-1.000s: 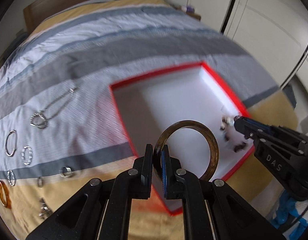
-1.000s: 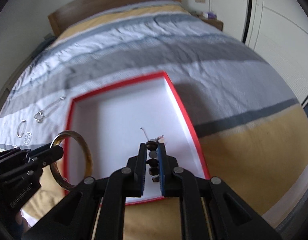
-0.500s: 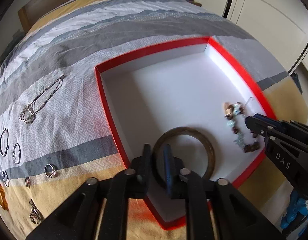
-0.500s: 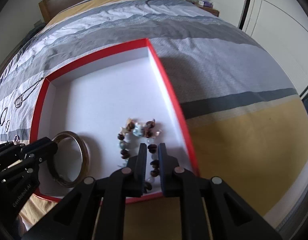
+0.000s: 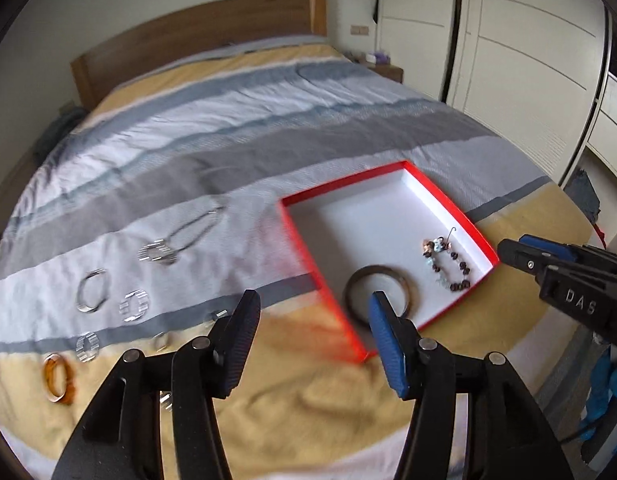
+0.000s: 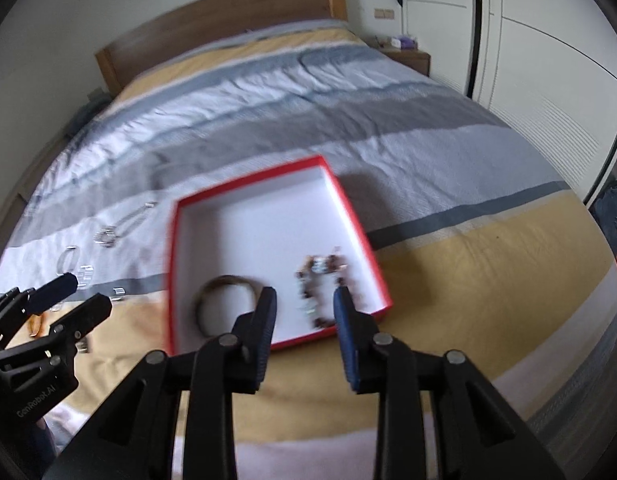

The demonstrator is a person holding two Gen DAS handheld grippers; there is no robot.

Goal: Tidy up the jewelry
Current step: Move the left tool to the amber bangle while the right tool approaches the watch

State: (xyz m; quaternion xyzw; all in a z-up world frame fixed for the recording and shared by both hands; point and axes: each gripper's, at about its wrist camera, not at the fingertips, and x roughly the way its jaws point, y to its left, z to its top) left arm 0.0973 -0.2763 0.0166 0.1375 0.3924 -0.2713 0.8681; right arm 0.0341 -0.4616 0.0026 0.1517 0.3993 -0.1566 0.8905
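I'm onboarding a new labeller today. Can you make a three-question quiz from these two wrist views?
1. True or false: the dark brown bangle lies inside the red-rimmed white box.
2. What lies beside it in that box? A) brown beaded bracelet B) a wristwatch C) a hair comb
3. Fill in: the left gripper and right gripper both have ____ jaws, with nothing held.

Key: 1 true; 2 A; 3 open. Both grippers' jaws have just been opening. The amber ring and silver pieces remain on the striped bedspread.
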